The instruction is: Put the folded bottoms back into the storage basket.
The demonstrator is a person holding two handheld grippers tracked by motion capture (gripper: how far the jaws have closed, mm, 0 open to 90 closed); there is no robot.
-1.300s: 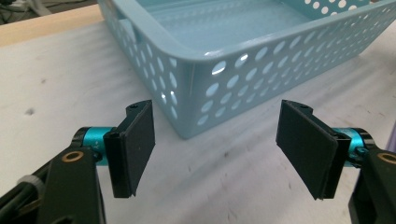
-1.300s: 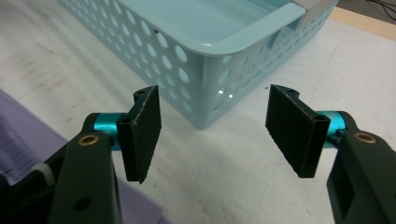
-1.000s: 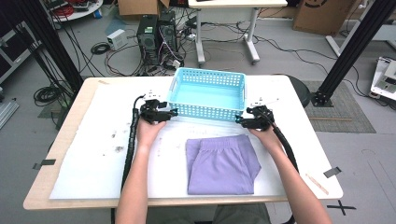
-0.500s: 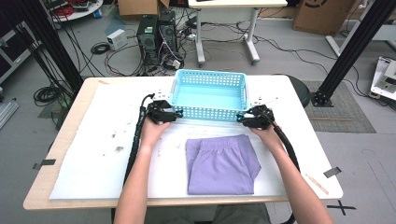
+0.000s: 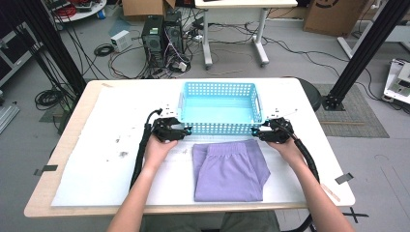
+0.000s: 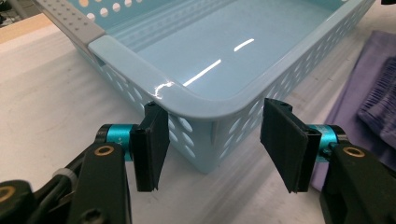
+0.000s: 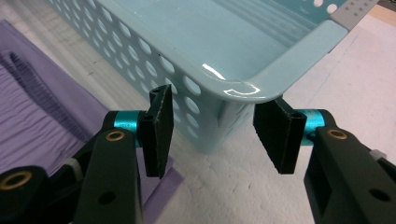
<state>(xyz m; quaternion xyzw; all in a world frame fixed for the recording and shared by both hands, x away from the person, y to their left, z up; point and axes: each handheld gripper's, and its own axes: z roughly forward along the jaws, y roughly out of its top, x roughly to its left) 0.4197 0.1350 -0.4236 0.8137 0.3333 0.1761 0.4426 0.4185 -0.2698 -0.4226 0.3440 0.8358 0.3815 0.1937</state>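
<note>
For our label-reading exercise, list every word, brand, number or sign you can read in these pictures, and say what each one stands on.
No text can be read in these pictures.
Cardboard box at the far right of the high view: a dark printed mark, cut off and too blurred to read.
Blue basket, purple garment, left gripper and right gripper: no lettering shows on them.

Wooden table point(image 5: 72, 145), covered by white sheet point(image 5: 121, 111) with dark specks. Beyond table's far edge: two black computer towers point(image 5: 162, 41) on floor, tangled cables point(image 5: 104, 50) beside, white desk point(image 5: 232, 34) behind. Cardboard box point(image 5: 333, 17) well beyond table's far right. Black frame post point(image 5: 367, 53) and dark mat point(image 5: 360, 111) right of table. Grey tape strips point(image 5: 43, 169) on table's near corners.
</note>
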